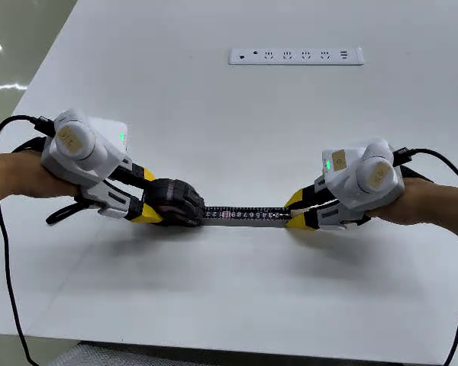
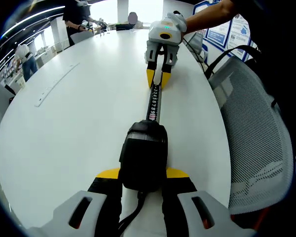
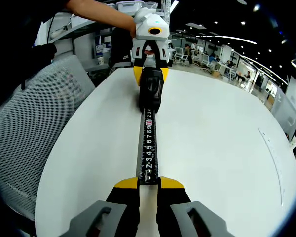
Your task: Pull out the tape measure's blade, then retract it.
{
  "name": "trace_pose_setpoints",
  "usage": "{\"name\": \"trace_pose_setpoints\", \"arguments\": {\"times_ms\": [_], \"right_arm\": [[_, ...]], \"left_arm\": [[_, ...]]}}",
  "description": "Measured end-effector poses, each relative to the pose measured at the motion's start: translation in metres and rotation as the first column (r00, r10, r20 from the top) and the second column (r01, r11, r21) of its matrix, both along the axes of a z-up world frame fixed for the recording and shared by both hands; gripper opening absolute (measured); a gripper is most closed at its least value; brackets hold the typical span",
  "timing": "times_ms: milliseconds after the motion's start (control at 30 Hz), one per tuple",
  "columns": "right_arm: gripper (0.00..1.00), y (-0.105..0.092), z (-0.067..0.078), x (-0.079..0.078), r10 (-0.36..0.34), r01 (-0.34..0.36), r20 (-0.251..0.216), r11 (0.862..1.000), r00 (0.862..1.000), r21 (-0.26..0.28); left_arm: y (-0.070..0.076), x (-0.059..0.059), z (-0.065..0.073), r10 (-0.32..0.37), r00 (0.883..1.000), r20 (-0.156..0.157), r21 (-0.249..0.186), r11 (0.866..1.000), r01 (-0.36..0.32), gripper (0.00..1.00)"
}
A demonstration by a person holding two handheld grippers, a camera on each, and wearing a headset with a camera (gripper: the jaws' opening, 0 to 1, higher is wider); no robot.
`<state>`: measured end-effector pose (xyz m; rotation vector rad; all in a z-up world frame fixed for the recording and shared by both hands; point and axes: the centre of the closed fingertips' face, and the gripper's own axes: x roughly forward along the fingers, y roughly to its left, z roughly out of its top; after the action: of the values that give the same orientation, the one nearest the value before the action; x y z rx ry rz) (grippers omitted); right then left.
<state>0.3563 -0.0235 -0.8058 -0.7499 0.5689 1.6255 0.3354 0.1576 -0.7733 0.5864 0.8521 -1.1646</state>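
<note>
A black tape measure case (image 1: pixel 173 202) rests on the white table (image 1: pixel 229 114), clamped between the yellow-tipped jaws of my left gripper (image 1: pixel 146 195). In the left gripper view the case (image 2: pixel 144 155) sits between the jaws of the left gripper (image 2: pixel 143 174). Its dark numbered blade (image 1: pixel 244 214) runs out to the right. My right gripper (image 1: pixel 293 210) is shut on the blade's end. In the right gripper view the blade (image 3: pixel 148 148) stretches from the right gripper (image 3: pixel 148 183) to the case (image 3: pixel 151 88). The other gripper (image 2: pixel 159 76) holds the blade's (image 2: pixel 154 101) far end.
A white power strip (image 1: pixel 296 56) lies at the back of the table. Black cables (image 1: pixel 4 252) trail off both grippers along the table edges. A grey mesh chair (image 2: pixel 254 133) stands beside the table. People stand at the table's far end (image 2: pixel 81 17).
</note>
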Motion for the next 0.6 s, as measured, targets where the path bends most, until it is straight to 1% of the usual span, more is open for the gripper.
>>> {"name": "trace_pose_setpoints", "arguments": {"times_ms": [433, 600], "right_arm": [[0.08, -0.017, 0.001, 0.002, -0.014, 0.014, -0.010, 1.000, 1.000, -0.010], [0.08, -0.025, 0.003, 0.002, -0.020, 0.020, -0.007, 1.000, 1.000, -0.015]], "left_arm": [[0.000, 0.000, 0.001, 0.002, 1.000, -0.004, 0.003, 1.000, -0.002, 0.26], [0.000, 0.000, 0.001, 0.001, 1.000, -0.006, 0.005, 1.000, -0.001, 0.26]]}}
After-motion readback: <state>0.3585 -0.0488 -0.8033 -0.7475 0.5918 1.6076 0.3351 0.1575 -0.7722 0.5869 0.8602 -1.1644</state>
